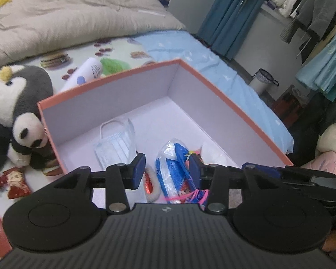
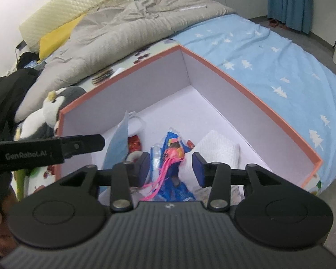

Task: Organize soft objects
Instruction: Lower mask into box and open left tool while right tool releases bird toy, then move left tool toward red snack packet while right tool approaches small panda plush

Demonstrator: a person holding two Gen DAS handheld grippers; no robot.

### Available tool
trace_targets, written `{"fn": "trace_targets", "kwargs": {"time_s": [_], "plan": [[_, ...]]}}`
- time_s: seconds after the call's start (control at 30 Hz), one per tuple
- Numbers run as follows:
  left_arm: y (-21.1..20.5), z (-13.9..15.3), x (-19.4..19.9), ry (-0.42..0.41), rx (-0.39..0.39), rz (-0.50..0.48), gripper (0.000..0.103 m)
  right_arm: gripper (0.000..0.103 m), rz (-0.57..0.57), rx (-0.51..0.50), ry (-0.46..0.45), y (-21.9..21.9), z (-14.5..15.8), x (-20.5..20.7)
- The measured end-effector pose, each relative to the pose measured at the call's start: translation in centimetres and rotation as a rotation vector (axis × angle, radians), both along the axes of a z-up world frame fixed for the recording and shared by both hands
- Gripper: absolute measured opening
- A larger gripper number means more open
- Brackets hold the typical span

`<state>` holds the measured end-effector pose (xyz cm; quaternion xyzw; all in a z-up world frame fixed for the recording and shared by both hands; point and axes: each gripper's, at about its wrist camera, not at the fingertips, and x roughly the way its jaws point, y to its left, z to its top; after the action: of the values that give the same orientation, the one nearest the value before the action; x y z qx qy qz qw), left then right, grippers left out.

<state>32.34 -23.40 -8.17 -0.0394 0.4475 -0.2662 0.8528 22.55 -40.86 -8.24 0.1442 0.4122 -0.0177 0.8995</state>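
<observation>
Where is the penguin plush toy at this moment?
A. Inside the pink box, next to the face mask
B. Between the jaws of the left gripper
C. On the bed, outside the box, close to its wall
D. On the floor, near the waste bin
C: the penguin plush toy lies on the bed outside the pink box, together with a panda plush by the box wall.

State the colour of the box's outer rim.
Salmon pink box rim, clearest in the right wrist view.

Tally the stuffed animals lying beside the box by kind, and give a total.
Penguin: 1
Panda: 1
Total: 2, both outside the box, by its left wall.
</observation>
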Motion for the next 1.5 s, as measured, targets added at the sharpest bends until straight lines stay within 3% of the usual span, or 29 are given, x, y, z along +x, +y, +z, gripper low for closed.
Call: {"fn": "trace_targets", "kwargs": {"time_s": [0.33, 0.67, 1.07, 1.5], "plan": [[4.3, 4.0, -7.3, -0.073, -0.014, 0.032, 0.049, 0.045, 0.017, 0.006, -0.084, 3.1, 3.4, -5.6], [10.1, 5.9, -14.3, -0.128, -0.044, 0.095, 0.049, 0.045, 0.065, -0.024, -0.130, 7.2, 5.3, -10.5], [16.9, 6.7, -20.0, -0.160, -0.063, 0.210, 0.049, 0.045, 0.152, -0.039, -0.175, 12.4, 6.5, -14.0], [20.7, 6.6, -25.4, -0.173, -0.047, 0.308, 0.049, 0.045, 0.252, -0.040, -0.196, 16.4, 6.8, -17.1]]}}
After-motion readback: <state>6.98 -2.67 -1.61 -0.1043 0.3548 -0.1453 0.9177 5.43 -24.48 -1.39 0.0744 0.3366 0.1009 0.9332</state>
